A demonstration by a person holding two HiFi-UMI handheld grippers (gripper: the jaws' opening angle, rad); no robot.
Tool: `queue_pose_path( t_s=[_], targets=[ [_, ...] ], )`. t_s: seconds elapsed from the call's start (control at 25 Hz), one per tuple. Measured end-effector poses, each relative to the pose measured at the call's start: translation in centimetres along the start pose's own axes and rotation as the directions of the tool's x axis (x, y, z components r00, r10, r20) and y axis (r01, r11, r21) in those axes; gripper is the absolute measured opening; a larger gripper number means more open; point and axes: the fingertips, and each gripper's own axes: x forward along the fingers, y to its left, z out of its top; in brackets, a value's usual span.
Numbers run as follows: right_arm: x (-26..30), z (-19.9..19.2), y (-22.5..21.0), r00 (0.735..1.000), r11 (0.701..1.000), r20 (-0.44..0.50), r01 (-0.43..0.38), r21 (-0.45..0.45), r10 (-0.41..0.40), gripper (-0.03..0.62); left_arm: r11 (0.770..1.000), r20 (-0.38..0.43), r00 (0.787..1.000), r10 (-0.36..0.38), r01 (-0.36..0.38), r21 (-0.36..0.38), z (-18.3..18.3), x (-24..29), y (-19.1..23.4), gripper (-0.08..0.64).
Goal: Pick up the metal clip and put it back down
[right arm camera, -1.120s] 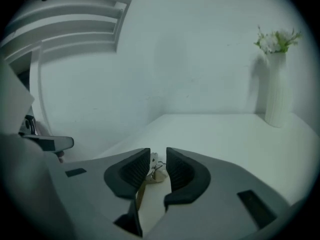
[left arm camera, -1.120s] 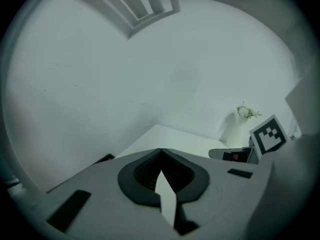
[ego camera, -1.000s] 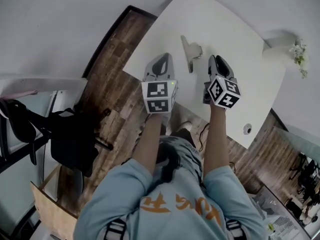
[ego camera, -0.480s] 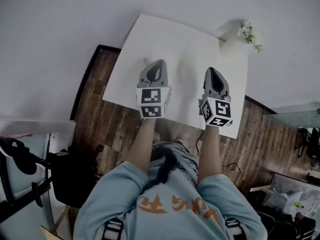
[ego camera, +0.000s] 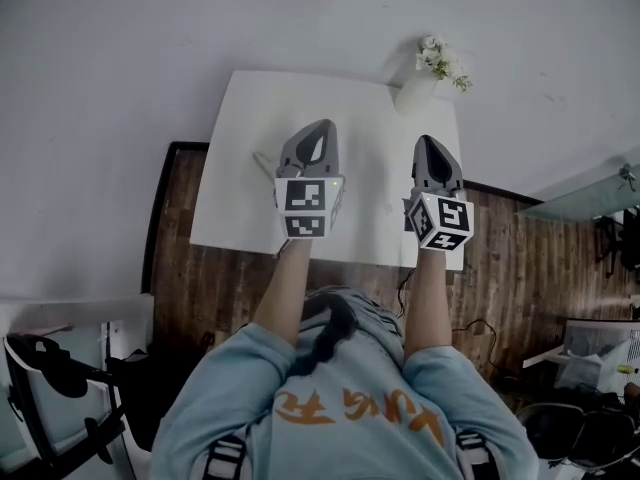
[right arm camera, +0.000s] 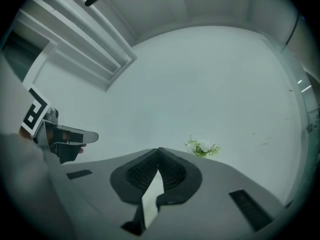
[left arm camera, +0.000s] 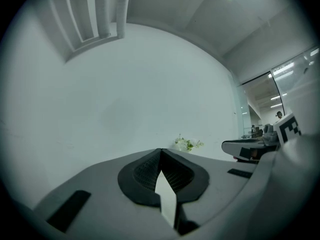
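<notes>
The metal clip (ego camera: 263, 160) lies on the white table (ego camera: 240, 208); only a thin end of it shows, just left of my left gripper (ego camera: 318, 136), which covers the remainder. Both grippers hover over the table and point at the white wall. In the left gripper view the left gripper (left arm camera: 160, 151) has its jaws shut tip to tip with nothing between them. My right gripper (ego camera: 432, 150) hangs over the table's right part. Its jaws (right arm camera: 159, 150) are also shut and hold nothing. Neither gripper view shows the clip.
A white vase with flowers (ego camera: 418, 90) stands at the table's far right corner; the flowers (left arm camera: 187, 144) (right arm camera: 202, 147) show in both gripper views. Brown wooden floor surrounds the table. A dark chair (ego camera: 60, 373) stands at lower left.
The head view has swung, so the table now sits square in front. The clip, once in plain sight between the grippers, now peeks out left of the left gripper.
</notes>
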Motion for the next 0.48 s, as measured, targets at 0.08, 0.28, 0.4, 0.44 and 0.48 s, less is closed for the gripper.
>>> queue_pose_path(
  t_s=[0.08, 0.28, 0.4, 0.44, 0.48],
  targets=[
    [0.1, -0.2, -0.3, 1.000, 1.000, -0.003, 0.003, -0.005, -0.003, 0.012, 1.000, -0.004, 1.000, -0.010, 0.010, 0.007, 0.0, 0.4, -0.4, 0.020],
    [0.6, -0.2, -0.1, 1.000, 1.000, 0.005, -0.006, -0.003, 0.006, 0.012, 1.000, -0.008, 1.000, -0.011, 0.012, 0.023, 0.0, 0.9, -0.2, 0.020],
    [0.8, 0.1, 0.1, 1.000, 1.000, 0.008, -0.013, -0.004, 0.013, 0.012, 1.000, -0.006, 1.000, -0.009, 0.010, 0.025, 0.0, 1.0, -0.1, 0.020],
    [1.0, 0.2, 0.2, 1.000, 1.000, 0.008, -0.017, -0.007, 0.017, 0.012, 1.000, -0.005, 1.000, -0.008, 0.008, 0.025, 0.0, 1.1, 0.0, 0.020],
    [1.2, 0.2, 0.3, 1.000, 1.000, 0.007, -0.022, -0.010, 0.022, 0.012, 1.000, -0.004, 1.000, -0.007, 0.007, 0.025, 0.0, 1.2, 0.1, 0.020]
  ],
)
